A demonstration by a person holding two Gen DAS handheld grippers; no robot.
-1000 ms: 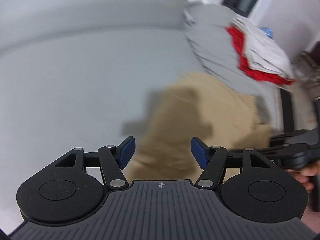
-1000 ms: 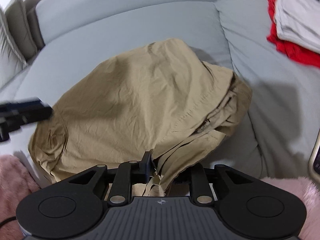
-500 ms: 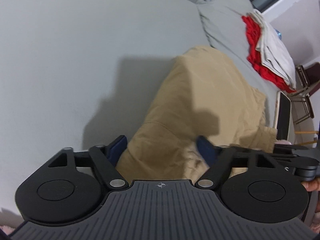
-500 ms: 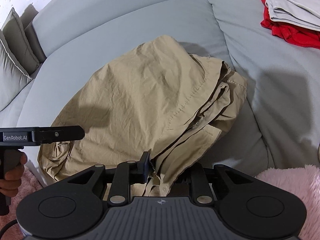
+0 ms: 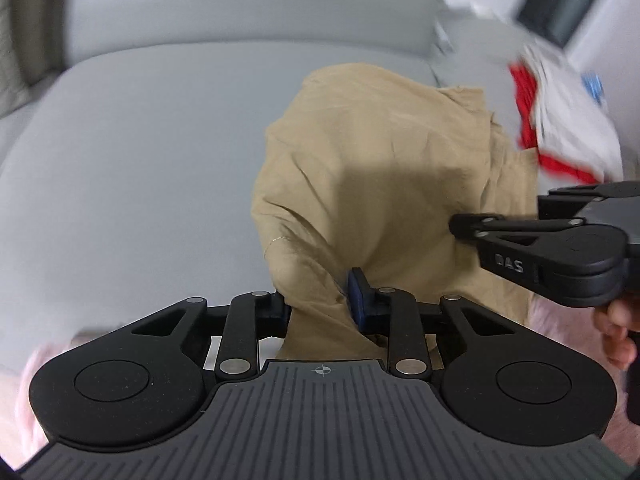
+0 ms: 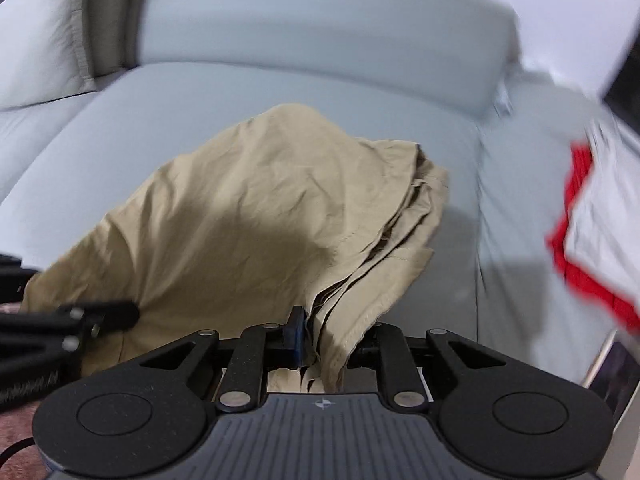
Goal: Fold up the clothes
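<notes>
A tan garment (image 6: 256, 216) is seen bunched on a grey sofa seat (image 5: 132, 168), its near hem raised off the cushion between two hand-held tools. The right tool (image 6: 326, 338) is clamped on a stack of hem layers at the garment's near right corner, the cloth pinched between its pads. The left tool (image 5: 318, 308) is caught with its jaws closing on a gathered fold at the near left edge; fabric is plainly between the blue pads (image 5: 356, 300), which appear to be pressing on it already. A folded red and white pile (image 6: 592, 216) is set well apart on the neighbouring cushion.

The step in hand is judged to be the lift-and-spread before a fold. It would be done best if the left closure were finished before any pull is made, if only the outer hem were taken rather than a wad of layers, and if both corners were raised evenly and drawn apart until the cloth hangs flat. A lopsided pull could leave the layers twisted; the bunched right edge may need shaking out.
</notes>
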